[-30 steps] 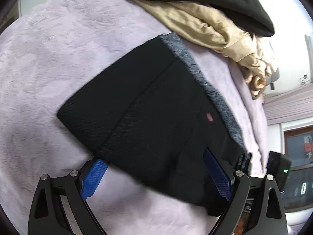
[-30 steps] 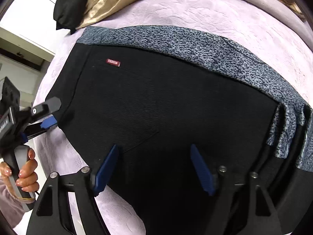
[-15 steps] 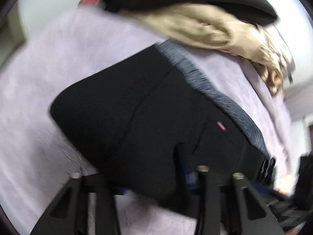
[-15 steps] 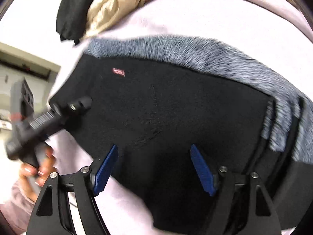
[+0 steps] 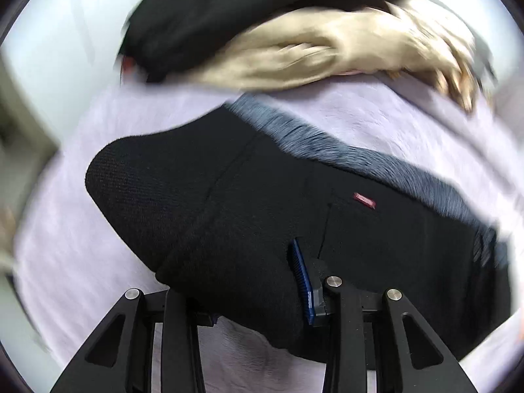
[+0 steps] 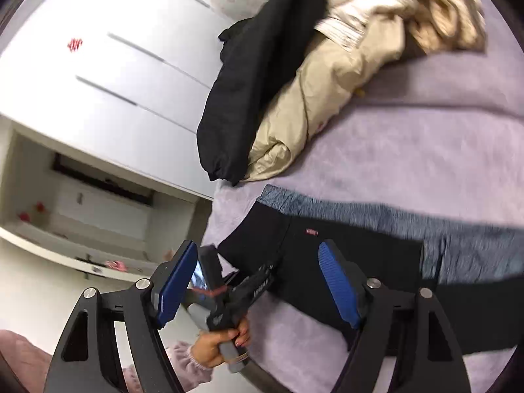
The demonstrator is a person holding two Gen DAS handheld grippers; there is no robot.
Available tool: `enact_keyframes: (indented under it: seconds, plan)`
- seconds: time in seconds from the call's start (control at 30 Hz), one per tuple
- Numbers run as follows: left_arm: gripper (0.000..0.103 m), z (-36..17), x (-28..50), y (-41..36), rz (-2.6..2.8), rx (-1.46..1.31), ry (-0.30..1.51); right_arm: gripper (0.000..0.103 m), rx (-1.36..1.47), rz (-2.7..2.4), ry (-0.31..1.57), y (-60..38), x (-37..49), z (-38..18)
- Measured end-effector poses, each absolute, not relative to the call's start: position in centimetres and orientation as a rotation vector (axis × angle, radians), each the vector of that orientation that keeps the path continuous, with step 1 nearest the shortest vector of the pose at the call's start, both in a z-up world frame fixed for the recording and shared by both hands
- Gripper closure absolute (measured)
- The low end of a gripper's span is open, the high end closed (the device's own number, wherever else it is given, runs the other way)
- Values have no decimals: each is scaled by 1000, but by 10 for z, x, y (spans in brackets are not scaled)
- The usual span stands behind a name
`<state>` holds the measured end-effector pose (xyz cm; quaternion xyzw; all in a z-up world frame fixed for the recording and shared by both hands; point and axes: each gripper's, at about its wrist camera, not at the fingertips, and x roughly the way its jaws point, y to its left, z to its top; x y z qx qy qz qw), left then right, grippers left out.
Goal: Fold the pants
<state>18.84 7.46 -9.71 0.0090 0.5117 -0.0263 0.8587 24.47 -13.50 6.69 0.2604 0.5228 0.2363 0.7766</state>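
The folded black pants (image 5: 262, 216) with a grey-blue waistband (image 5: 360, 160) and a small red label (image 5: 364, 200) lie on the lilac bed cover. My left gripper (image 5: 249, 288) is shut on the near folded edge of the pants; only its right blue pad shows, the left one is hidden by cloth. In the right wrist view the pants (image 6: 353, 255) lie ahead, and my right gripper (image 6: 258, 281) is open and empty above their near edge. The left gripper (image 6: 242, 294) shows there, held by a hand at the pants' left end.
A black garment (image 6: 262, 65) and a beige jacket (image 6: 327, 98) are piled at the far side of the bed (image 6: 409, 150). White cabinets (image 6: 114, 65) and a shelf stand beyond the bed's left edge.
My left gripper has shut on the near edge of the pants. My right gripper has lifted and pulled back from the pants, staying open.
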Motion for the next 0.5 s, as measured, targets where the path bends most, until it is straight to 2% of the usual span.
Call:
enact_keyframes:
  seconds: [0.13, 0.3, 0.5]
  plan:
    - [66, -96, 170, 37, -36, 309, 982, 23, 494, 599, 1339, -77, 307, 44]
    - [66, -96, 168, 31, -20, 380, 966, 23, 133, 665, 1601, 32, 341, 0]
    - [66, -98, 168, 31, -1, 418, 955, 23, -111, 717, 1745, 104, 342, -44]
